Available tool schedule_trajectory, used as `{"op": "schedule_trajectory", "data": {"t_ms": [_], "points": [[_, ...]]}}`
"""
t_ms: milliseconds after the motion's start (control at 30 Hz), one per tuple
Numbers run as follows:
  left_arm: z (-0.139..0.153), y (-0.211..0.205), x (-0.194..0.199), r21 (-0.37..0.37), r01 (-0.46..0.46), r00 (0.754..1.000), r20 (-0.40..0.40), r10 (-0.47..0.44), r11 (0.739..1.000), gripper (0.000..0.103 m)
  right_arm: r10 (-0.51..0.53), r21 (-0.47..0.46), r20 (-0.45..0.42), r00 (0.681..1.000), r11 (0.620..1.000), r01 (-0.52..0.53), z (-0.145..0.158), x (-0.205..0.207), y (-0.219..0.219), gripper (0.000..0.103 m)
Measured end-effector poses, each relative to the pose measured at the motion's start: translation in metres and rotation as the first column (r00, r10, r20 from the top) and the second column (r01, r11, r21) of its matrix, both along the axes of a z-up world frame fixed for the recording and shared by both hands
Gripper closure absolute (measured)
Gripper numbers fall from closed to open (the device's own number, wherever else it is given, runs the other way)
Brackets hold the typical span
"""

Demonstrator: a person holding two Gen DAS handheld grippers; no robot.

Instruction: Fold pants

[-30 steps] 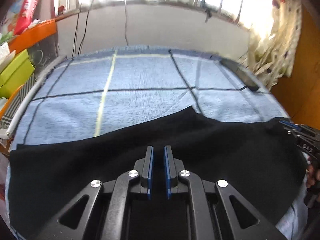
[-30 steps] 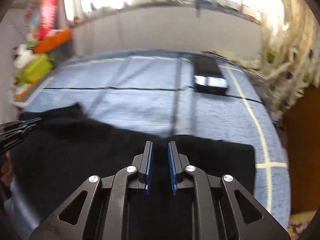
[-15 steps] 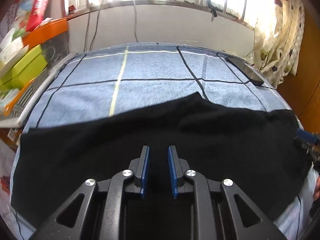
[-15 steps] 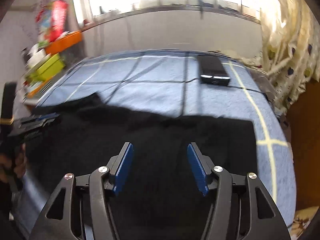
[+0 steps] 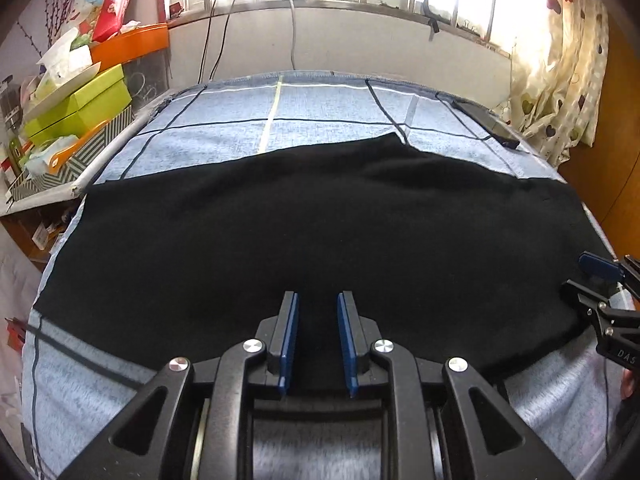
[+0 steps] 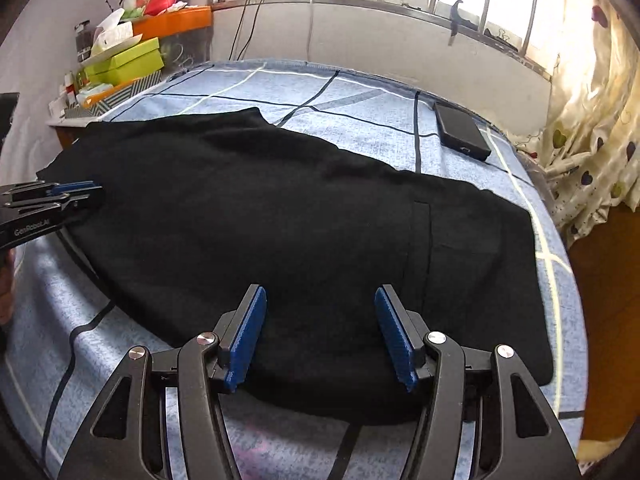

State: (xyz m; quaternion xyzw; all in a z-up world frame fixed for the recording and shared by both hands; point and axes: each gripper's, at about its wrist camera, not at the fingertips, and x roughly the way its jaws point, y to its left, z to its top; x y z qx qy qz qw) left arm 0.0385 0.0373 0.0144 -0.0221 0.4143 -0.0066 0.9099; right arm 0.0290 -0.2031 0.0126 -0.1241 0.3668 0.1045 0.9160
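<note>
Black pants (image 5: 304, 224) lie flat, folded lengthwise, across a blue checked cloth (image 5: 320, 108); they also show in the right wrist view (image 6: 280, 216). My left gripper (image 5: 318, 300) hovers over the near edge of the pants with its jaws a small gap apart and nothing between them. My right gripper (image 6: 320, 300) is wide open and empty above the near edge near the waist end. The right gripper shows at the right edge of the left wrist view (image 5: 600, 280); the left gripper shows at the left edge of the right wrist view (image 6: 68, 194).
A black phone (image 6: 460, 132) lies on the cloth at the far right. Green boxes (image 5: 76, 108) and an orange tray (image 5: 132, 40) with clutter stand on a shelf at the left. A wall with windows lies behind, a curtain (image 5: 560, 60) at the right.
Both grippers let go of the pants and opened, the right one wide, the left one slightly. The pants now lie flat on the cloth. Both grippers drew back toward the near edge.
</note>
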Motion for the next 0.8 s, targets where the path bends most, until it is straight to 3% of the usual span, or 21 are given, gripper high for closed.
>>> {"op": "schedule_trajectory", "data": {"t_ms": [133, 233, 400, 467, 567, 633, 800], "points": [[0.003, 0.012, -0.012, 0.039, -0.049, 0.999, 0.027, 0.048, 0.998, 0.081, 0.037, 0.021, -0.001, 0.999, 0.999, -0.037, -0.004, -0.012, 0.007, 0.045], [-0.006, 0.025, -0.013, 0.045, -0.089, 0.996, 0.001, 0.089, 0.995, 0.08, 0.026, 0.033, -0.022, 0.999, 0.999, -0.025, -0.012, -0.01, 0.005, 0.045], [-0.005, 0.034, -0.015, 0.051, -0.1, 0.995, 0.006, 0.1, 0.994, 0.08, 0.017, 0.028, -0.01, 1.0, 0.999, -0.017, -0.007, -0.013, 0.001, 0.045], [-0.007, 0.041, -0.013, 0.05, -0.112, 0.994, 0.006, 0.112, 0.992, 0.08, -0.01, 0.027, 0.01, 1.0, 1.0, 0.01, -0.003, -0.014, -0.008, 0.045], [-0.007, 0.053, -0.01, 0.039, -0.134, 0.991, 0.002, 0.134, 0.99, 0.08, -0.089, 0.025, -0.026, 0.996, 0.996, 0.09, -0.008, -0.006, -0.029, 0.045], [-0.006, 0.056, -0.01, 0.062, -0.153, 0.988, 0.005, 0.153, 0.986, 0.08, -0.1, 0.076, -0.042, 0.994, 0.992, 0.103, -0.007, -0.005, -0.04, 0.045], [-0.004, 0.072, 0.001, 0.088, -0.183, 0.983, 0.014, 0.182, 0.979, 0.08, -0.137, 0.054, -0.003, 0.991, 0.989, 0.137, 0.0, -0.003, -0.048, 0.045]]}}
